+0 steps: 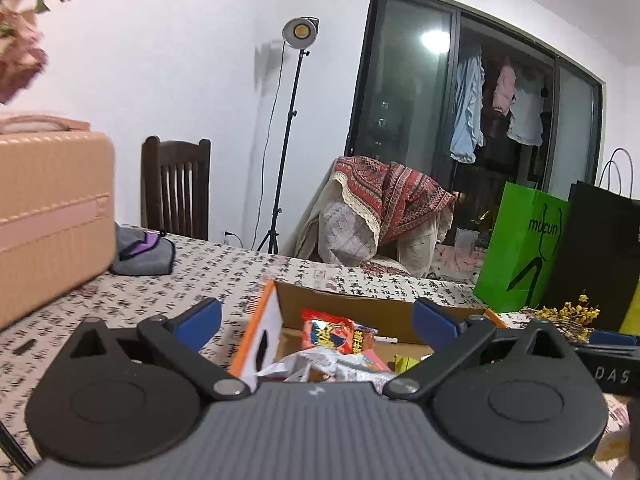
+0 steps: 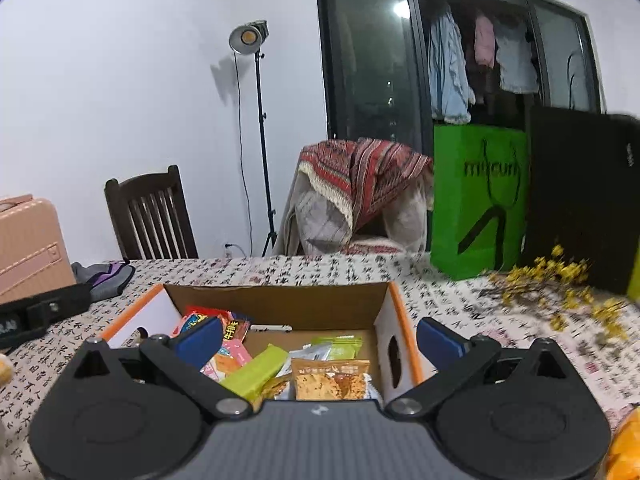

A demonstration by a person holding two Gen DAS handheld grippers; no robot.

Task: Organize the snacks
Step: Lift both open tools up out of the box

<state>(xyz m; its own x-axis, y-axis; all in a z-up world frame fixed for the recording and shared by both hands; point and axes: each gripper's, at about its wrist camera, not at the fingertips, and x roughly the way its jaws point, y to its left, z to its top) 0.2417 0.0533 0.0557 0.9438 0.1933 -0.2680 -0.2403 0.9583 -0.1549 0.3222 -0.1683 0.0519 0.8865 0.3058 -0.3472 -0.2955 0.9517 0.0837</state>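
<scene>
An open cardboard box with orange trim sits on the patterned tablecloth and holds several snack packets. In the left wrist view I see a red packet and a crumpled white wrapper inside. In the right wrist view I see a green bar, a brown cracker packet, a pale green packet and red and pink packets. My left gripper is open and empty above the box's near left part. My right gripper is open and empty over the box's near side.
A pink suitcase stands on the table at left, with grey and purple cloth beside it. A green paper bag and a black bag stand at right, with yellow flowers. Orange items lie near right.
</scene>
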